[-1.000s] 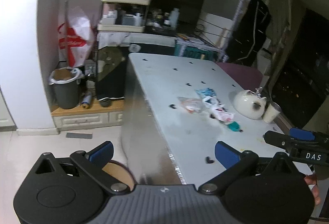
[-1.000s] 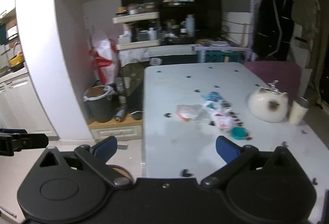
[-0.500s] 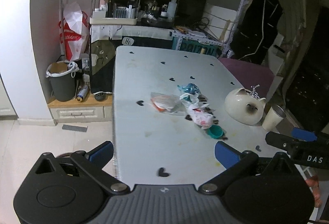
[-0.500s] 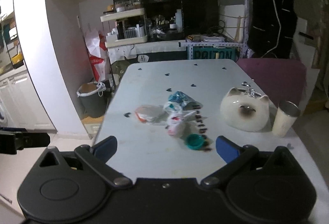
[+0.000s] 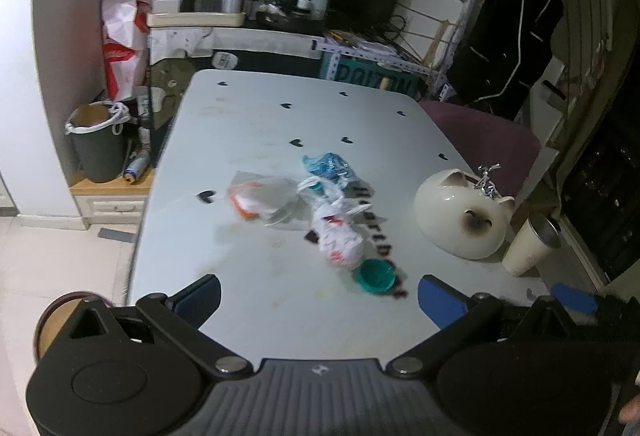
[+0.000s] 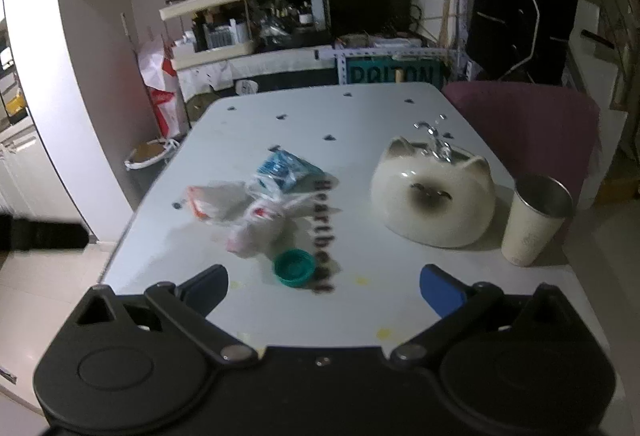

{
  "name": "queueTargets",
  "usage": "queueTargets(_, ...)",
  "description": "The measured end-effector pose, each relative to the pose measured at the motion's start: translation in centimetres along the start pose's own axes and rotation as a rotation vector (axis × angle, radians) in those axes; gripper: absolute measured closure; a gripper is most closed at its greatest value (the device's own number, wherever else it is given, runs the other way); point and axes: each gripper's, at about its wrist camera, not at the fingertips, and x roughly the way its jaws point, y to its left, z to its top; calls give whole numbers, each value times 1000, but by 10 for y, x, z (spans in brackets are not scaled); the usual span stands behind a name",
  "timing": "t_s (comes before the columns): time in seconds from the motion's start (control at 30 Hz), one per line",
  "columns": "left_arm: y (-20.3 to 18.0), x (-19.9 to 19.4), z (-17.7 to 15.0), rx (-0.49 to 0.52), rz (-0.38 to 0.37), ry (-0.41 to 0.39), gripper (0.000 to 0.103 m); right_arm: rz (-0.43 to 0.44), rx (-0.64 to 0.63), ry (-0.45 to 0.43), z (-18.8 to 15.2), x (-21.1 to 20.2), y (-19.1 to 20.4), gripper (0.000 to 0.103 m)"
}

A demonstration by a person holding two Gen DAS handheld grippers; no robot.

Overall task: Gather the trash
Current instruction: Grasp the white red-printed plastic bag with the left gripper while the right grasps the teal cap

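Note:
Trash lies in the middle of the white table (image 5: 248,124): a clear bag with orange inside (image 5: 256,196), a blue wrapper (image 5: 326,164), a white and red crumpled bag (image 5: 338,240) and a teal lid (image 5: 374,276). The same pieces show in the right wrist view: clear bag (image 6: 212,202), blue wrapper (image 6: 284,166), white bag (image 6: 256,228), teal lid (image 6: 294,268). My left gripper (image 5: 320,298) is open and empty just short of the teal lid. My right gripper (image 6: 324,290) is open and empty, also just short of it.
A cream cat-shaped pot (image 6: 434,196) and a steel-rimmed cup (image 6: 534,220) stand at the table's right. A grey bin with a white liner (image 5: 98,140) stands on the floor to the left. A purple chair (image 6: 528,124) is behind the table's right. Cluttered shelves line the back wall.
Both grippers have swung over the table and moved closer to the trash pile, which now sits larger and nearer between the fingers. Both remain open.

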Motion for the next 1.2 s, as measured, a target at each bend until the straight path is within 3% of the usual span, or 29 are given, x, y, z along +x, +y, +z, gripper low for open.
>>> queueTargets(0.57,-37,162,53,-128,-125,134,0,73,-9,-10,-26,63,-14,0)
queueTargets(0.87,-13,216,45,-252,-84,210,1,97,-97,45,-25,111,4,0)
queueTargets(0.93,-8,223,45,-253,-67,223,8,82,-127,73,-25,123,9,2)
queueTargets(1.0,-5,228,43,-258,-70,241,17,94,-144,90,-25,134,13,16)
queueTargets(1.1,-2,228,37,-252,-91,255,21,132,-153,142,-23,150,17,20)
queueTargets(1.2,1,228,34,-234,-99,262,43,112,-192,147,-23,162,25,24)
